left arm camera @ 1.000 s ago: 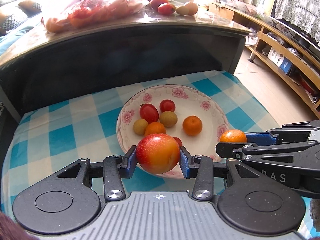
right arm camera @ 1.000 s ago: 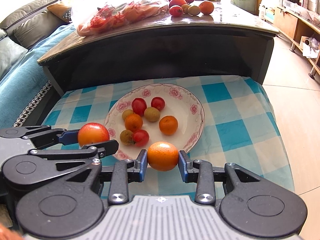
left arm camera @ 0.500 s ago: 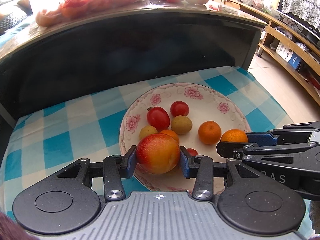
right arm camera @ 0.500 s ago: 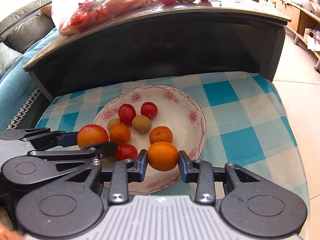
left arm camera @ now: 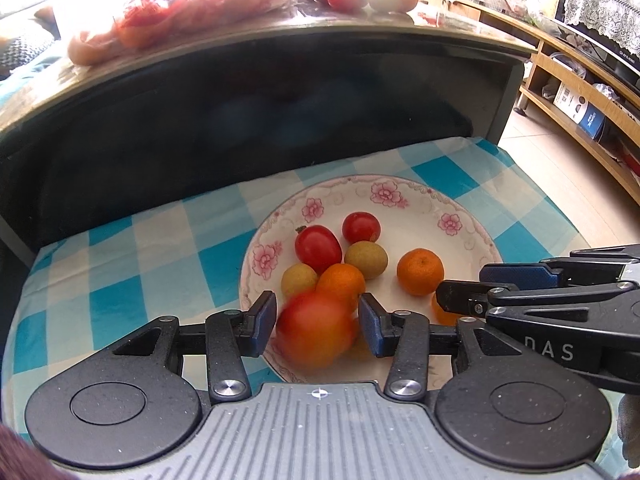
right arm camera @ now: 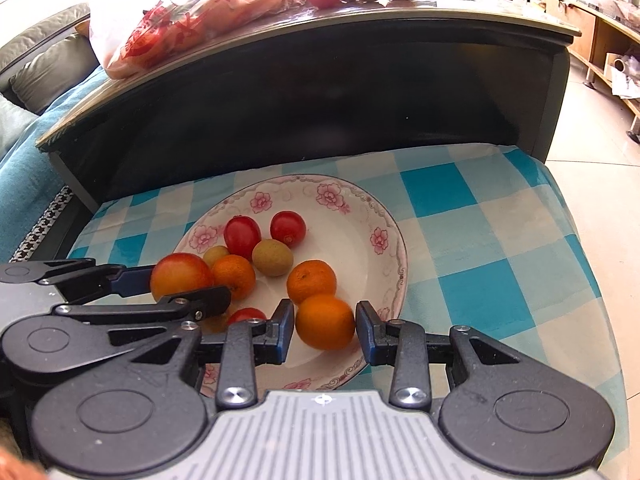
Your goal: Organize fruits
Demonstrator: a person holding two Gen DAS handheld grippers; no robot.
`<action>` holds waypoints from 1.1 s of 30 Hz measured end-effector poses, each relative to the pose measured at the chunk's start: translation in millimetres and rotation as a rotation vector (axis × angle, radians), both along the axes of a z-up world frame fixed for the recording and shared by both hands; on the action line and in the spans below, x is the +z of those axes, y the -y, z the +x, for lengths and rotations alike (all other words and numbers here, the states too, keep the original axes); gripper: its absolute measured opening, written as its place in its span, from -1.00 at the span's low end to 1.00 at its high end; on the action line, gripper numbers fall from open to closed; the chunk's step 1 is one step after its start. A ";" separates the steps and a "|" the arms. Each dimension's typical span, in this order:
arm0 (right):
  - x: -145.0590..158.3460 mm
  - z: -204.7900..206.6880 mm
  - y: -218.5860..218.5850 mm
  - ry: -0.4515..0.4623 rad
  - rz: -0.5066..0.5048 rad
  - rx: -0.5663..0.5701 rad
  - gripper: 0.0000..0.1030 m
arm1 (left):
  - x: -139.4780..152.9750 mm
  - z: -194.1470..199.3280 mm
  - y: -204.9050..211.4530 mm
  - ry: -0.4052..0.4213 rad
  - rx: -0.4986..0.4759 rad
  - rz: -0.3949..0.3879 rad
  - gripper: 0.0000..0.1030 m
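Your left fingers have just been opening, and the apple between them is dropping free onto the plate. Your right fingers still pinch the orange. Spread them next.

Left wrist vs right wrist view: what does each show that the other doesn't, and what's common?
Left wrist only: the wooden shelf, and gaps beside the blurred red-yellow fruit in the left gripper, whose jaws have just been opening. Right wrist only: the sofa, and the whole orange clamped in the right gripper. Both: the flowered plate of fruit and the bag on the dark table.
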State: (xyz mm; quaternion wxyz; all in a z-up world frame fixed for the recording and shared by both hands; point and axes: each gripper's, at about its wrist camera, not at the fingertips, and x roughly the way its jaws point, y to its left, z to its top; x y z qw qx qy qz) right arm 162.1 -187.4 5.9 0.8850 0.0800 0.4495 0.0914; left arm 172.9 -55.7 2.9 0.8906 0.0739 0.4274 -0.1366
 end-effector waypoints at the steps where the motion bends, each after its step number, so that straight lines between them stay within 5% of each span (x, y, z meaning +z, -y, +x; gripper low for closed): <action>1: 0.9 -0.5 0.2 0.002 0.003 -0.002 -0.27 | 1.9 -0.6 -0.7 0.003 0.001 0.000 0.06; 17: 21.1 -40.8 0.0 0.029 -0.014 -0.040 -0.07 | 20.0 -49.4 -18.9 0.043 0.084 0.016 0.68; 33: 28.8 -123.1 -9.3 0.003 -0.029 -0.047 0.02 | 27.6 -127.5 -29.9 0.102 0.151 0.049 1.00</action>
